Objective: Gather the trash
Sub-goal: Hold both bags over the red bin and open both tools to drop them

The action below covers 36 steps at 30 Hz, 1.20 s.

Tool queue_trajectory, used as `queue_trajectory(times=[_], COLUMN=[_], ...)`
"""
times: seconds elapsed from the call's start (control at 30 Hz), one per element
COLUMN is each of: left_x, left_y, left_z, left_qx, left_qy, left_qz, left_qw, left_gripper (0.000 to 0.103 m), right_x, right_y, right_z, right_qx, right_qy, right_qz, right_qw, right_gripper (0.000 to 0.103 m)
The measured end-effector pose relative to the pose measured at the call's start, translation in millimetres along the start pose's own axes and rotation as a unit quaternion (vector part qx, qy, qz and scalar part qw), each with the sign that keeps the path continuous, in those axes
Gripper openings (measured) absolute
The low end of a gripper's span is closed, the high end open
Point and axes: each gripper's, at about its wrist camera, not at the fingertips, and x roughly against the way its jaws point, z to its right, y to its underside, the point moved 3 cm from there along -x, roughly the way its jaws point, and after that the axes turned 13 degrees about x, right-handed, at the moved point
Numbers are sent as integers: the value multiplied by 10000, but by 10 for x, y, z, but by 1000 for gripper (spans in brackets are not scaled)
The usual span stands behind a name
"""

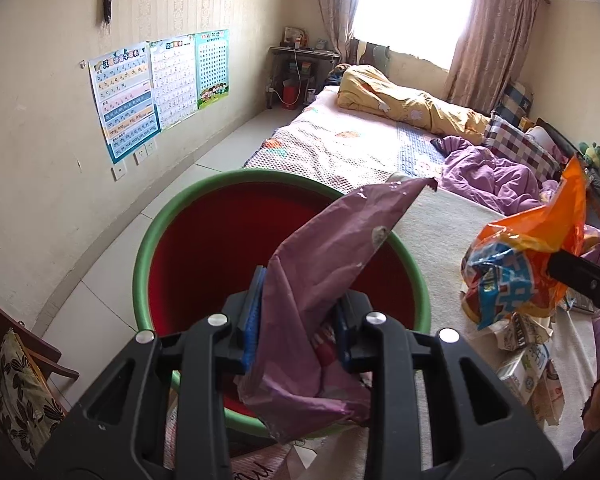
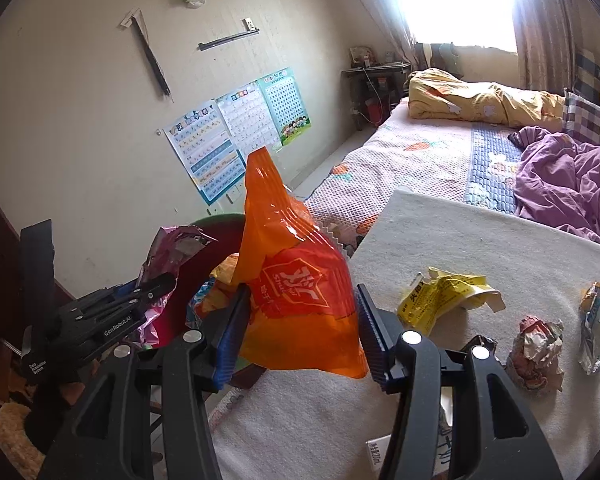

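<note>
My left gripper (image 1: 298, 316) is shut on a crumpled purple wrapper (image 1: 332, 248) and holds it over a red bin with a green rim (image 1: 156, 232) beside the bed. My right gripper (image 2: 300, 328) is shut on an orange snack bag (image 2: 296, 280), held above the edge of a white blanket (image 2: 480, 240). In the left wrist view the orange bag (image 1: 520, 264) hangs at the right, one black finger (image 1: 580, 276) of the right gripper pinching it. The right wrist view shows the left gripper (image 2: 156, 284) at the left with the purple wrapper (image 2: 172, 248), next to the bin (image 2: 216, 220).
Loose trash lies on the white blanket: a yellow wrapper (image 2: 444, 294), a crumpled reddish wrapper (image 2: 536, 348), a silver-blue packet (image 2: 596, 320). Small cartons (image 1: 528, 364) lie under the orange bag. A purple quilt (image 2: 572, 176) and yellow duvet (image 2: 480, 98) lie on the bed. A chair cushion (image 1: 16, 392) sits lower left.
</note>
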Motion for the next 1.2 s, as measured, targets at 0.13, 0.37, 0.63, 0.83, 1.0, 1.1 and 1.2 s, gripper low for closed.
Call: queue_trajectory(times=[0.13, 0.37, 0.63, 0.83, 1.0, 1.1, 1.2], left_x=[-13, -80, -198, -231, -185, -134, -84], left_y=[-49, -89, -112, -144, -136, -141, -125], left_z=[-68, -194, -351, -451, -461, -396, -286], left_qx=[-7, 40, 176, 335, 389, 350, 277], left_qy=[-13, -77, -190, -262, -290, -231, -129], left_qz=[33, -22, -101, -19, 46, 87, 91], left_qw=[10000, 10000, 9996, 9991, 9988, 9991, 9995], left_gripper=[29, 29, 29, 65, 71, 72, 72], right_x=[-126, -335, -609, -742, -614, -439, -254], right_y=[-75, -236, -316, -361, -393, -377, -287], right_z=[-97, -292, -525, -591, -510, -355, -153], right_qx=[107, 386, 842, 977, 854, 646, 424], right_qy=[-50, -114, -120, -131, -68, 11, 180], right_qz=[-11, -77, -280, -372, -192, -34, 12], right_qw=[9999, 9992, 9960, 9944, 9961, 9979, 9989], right_gripper=[51, 51, 52, 63, 74, 76, 76])
